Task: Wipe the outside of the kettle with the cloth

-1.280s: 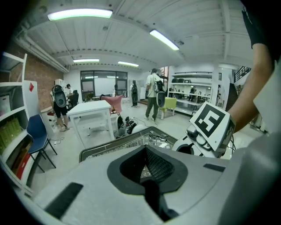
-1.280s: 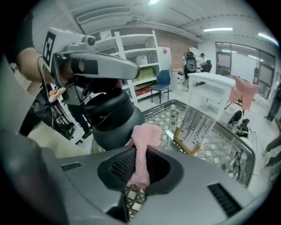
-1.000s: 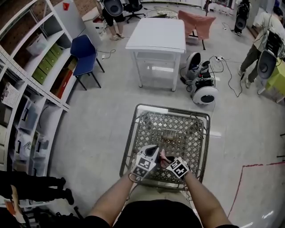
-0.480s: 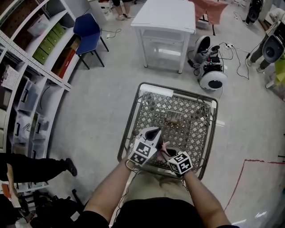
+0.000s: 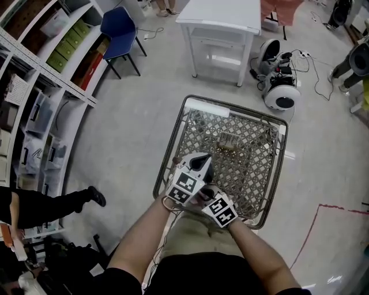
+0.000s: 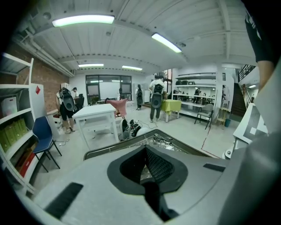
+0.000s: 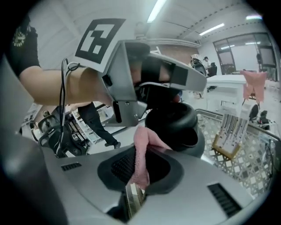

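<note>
In the right gripper view a pink cloth [image 7: 142, 154] hangs pinched between the pads of my right gripper [image 7: 138, 169], which is shut on it. Just beyond the cloth sits a black rounded kettle top [image 7: 173, 125] with a grey body under it. The left gripper's grey body and marker cube hang directly over the kettle. The head view shows my left gripper [image 5: 202, 164] and right gripper [image 5: 204, 196] close together over the near end of a wire shopping cart [image 5: 173, 155]. In the left gripper view the left gripper [image 6: 145, 169] has its pads close together, and its hold is unclear.
A small packaged item [image 5: 229, 141] lies on the cart's mesh floor. A white table [image 5: 222, 11], a blue chair [image 5: 120, 26] and a round white robot [image 5: 281, 95] stand beyond the cart. Shelves [image 5: 40, 86] line the left side, with a person's leg [image 5: 63, 201] nearby.
My right gripper has moved left and up with the cloth, closing in on the left gripper and kettle. The left gripper has stayed put. The head view has shifted forward.
</note>
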`<state>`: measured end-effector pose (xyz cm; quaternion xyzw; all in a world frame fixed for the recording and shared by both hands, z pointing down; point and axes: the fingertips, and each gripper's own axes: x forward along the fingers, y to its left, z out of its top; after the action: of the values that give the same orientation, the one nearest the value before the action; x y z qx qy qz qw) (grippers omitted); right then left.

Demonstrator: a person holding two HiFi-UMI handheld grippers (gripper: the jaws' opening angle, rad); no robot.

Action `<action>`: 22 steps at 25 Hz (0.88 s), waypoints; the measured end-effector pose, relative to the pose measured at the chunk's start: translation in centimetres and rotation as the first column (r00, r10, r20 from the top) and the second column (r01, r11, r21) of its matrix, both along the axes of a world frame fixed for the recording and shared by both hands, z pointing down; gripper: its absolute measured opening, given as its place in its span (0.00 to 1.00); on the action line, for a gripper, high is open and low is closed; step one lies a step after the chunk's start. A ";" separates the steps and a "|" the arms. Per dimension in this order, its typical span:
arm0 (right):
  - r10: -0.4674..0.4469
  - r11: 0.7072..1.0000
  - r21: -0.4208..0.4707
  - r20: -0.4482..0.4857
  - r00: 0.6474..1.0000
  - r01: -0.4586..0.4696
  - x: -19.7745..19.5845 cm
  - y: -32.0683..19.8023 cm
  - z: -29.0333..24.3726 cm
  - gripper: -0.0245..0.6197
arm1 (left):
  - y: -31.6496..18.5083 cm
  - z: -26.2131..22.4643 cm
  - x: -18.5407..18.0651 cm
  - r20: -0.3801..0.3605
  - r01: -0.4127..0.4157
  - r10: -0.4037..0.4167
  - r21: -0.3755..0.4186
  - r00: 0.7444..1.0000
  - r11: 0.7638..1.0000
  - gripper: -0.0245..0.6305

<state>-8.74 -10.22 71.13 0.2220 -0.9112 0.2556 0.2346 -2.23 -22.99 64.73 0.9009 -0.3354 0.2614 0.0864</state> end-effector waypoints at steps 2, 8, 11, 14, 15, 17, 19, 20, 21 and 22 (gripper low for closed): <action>0.002 1.000 -0.009 -0.015 1.000 -0.003 0.8 0.1 0.8 0.11 | 0.0 0.0 0.1 0.003 0.002 -0.002 0.008 1.000 1.000 0.05; 0.049 0.998 -0.038 -0.065 0.997 -0.051 4.7 -1.2 2.5 0.11 | -0.2 0.2 -0.1 0.003 0.007 -0.007 0.004 1.000 1.000 0.05; 0.110 0.993 -0.036 -0.094 0.989 -0.114 6.6 -3.1 2.8 0.11 | -0.1 0.4 -0.4 0.012 0.017 -0.017 -0.007 1.000 1.000 0.05; 0.116 0.993 -0.011 -0.115 0.987 -0.118 7.9 -5.1 2.6 0.11 | 0.0 0.4 -0.3 0.012 0.015 -0.015 -0.006 1.000 1.000 0.05; 0.105 0.994 -0.002 -0.117 0.987 -0.106 8.1 -5.7 2.6 0.11 | 0.0 0.3 -0.2 0.010 0.014 -0.014 -0.007 1.000 1.000 0.05; 0.081 0.997 0.007 -0.127 0.989 -0.081 8.2 -6.9 2.7 0.11 | 0.0 0.2 0.0 0.007 0.015 -0.015 -0.010 1.000 1.000 0.05; 0.066 0.998 0.014 -0.152 0.986 -0.065 8.2 -8.1 3.1 0.10 | 0.0 0.3 0.0 0.011 0.017 -0.017 -0.008 1.000 1.000 0.05; 0.063 0.998 0.016 -0.166 0.984 -0.061 8.2 -8.7 3.4 0.11 | 0.1 0.3 0.0 0.014 0.017 -0.017 -0.004 1.000 1.000 0.05; 0.060 0.998 0.017 -0.180 0.982 -0.058 8.3 -9.3 3.7 0.10 | 0.1 0.3 0.1 0.017 0.017 -0.017 0.000 1.000 1.000 0.05; 0.055 0.998 0.018 -0.193 0.980 -0.053 8.3 -9.9 4.1 0.10 | 0.1 0.3 0.1 0.020 0.016 -0.016 0.003 1.000 1.000 0.05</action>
<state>-0.47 -20.08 75.22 0.2720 -0.8795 0.2332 0.3134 -2.15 -22.85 65.00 0.8957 -0.3439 0.2690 0.0839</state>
